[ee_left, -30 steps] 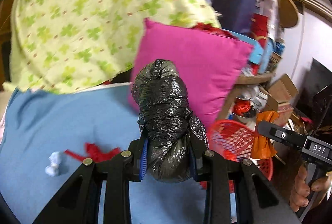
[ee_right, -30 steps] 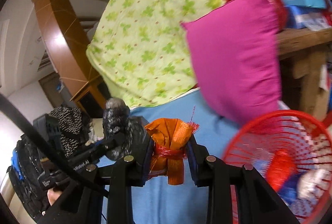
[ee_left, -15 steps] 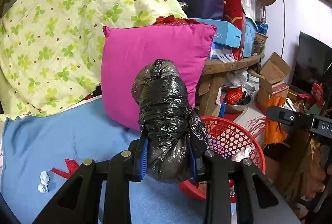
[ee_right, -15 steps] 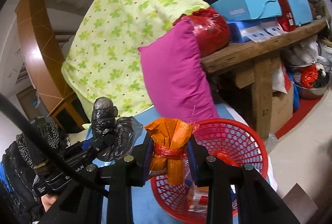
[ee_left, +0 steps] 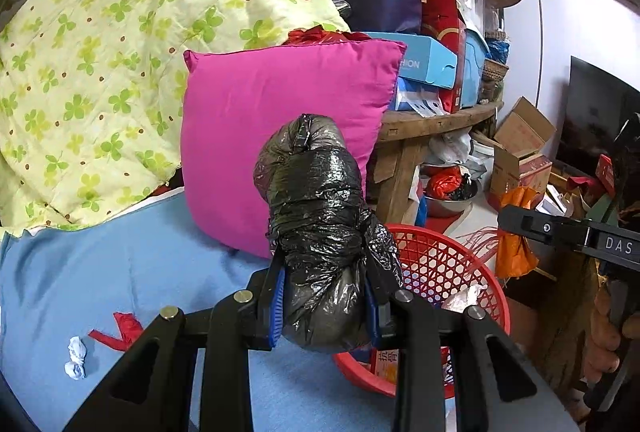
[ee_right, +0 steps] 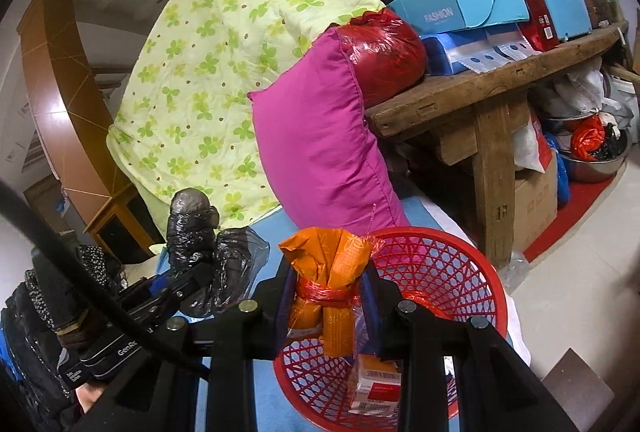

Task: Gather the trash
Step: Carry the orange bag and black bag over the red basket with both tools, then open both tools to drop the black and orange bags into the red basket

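Observation:
My left gripper (ee_left: pixel 326 296) is shut on a wadded black plastic bag (ee_left: pixel 320 228), held above the blue bed sheet just left of the red mesh basket (ee_left: pixel 440 264). My right gripper (ee_right: pixel 330 296) is shut on a rolled orange wrapper tied with red string (ee_right: pixel 332 284), held over the basket's near left rim (ee_right: pixel 472 264). The basket holds cartons and bits of wrapper. In the right wrist view the black bag (ee_right: pixel 196 232) shows at the left. A red scrap (ee_left: pixel 124 328) and a white paper wad (ee_left: pixel 76 352) lie on the sheet.
A pink pillow (ee_left: pixel 280 136) leans behind the basket against a green clover quilt (ee_left: pixel 120 44). A wooden bench (ee_right: pixel 492 88) piled with boxes stands to the right. Cardboard boxes and a steel bowl (ee_right: pixel 596 160) sit on the floor beyond.
Both grippers have swung right, toward the basket, with their loads held. The basket has come nearer and now sits under the orange wrapper.

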Available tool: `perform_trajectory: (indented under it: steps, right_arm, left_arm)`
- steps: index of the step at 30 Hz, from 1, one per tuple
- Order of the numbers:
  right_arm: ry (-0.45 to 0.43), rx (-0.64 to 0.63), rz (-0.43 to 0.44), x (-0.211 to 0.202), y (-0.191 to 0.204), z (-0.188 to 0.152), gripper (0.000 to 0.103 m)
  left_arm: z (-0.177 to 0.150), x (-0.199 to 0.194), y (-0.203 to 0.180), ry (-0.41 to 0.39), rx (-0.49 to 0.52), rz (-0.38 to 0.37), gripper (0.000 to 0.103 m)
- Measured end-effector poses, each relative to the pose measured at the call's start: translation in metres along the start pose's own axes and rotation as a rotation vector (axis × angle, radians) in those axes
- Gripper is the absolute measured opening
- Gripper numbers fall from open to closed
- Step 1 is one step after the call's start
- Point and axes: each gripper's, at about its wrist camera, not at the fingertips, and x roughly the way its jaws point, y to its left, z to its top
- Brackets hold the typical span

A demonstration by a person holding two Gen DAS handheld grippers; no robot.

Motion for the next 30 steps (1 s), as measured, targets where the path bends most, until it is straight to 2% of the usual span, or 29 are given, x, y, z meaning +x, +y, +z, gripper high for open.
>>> perform_trajectory:
  steps: [12,20,25,28,29,30]
  right_arm:
    - [0.002,0.026,-0.015,0.007,-0.014,0.000,0.033]
    - [-0.005,0.043,-0.033,0.011,-0.026,0.000,0.033]
    - [0.012,0.058,-0.052,0.021,-0.033,-0.002,0.035]
    - [0.033,0.082,-0.045,0.028,-0.038,-0.002,0.035]
    - [0.044,0.094,-0.044,0.030,-0.040,-0.003,0.038]
    - [0.051,0.102,-0.043,0.032,-0.042,-0.003,0.048]
  left_arm:
    - [-0.005,0.014,-0.011,0.024,0.034,-0.049,0.034]
    - [-0.011,0.030,-0.012,0.066,-0.002,-0.191,0.035]
    - [-0.019,0.042,-0.016,0.113,-0.005,-0.234,0.036]
    - [-0.022,0.045,-0.016,0.128,-0.011,-0.240,0.057]
    - [-0.023,0.044,-0.015,0.123,-0.018,-0.242,0.060]
    - [-0.024,0.043,-0.012,0.123,-0.022,-0.242,0.061]
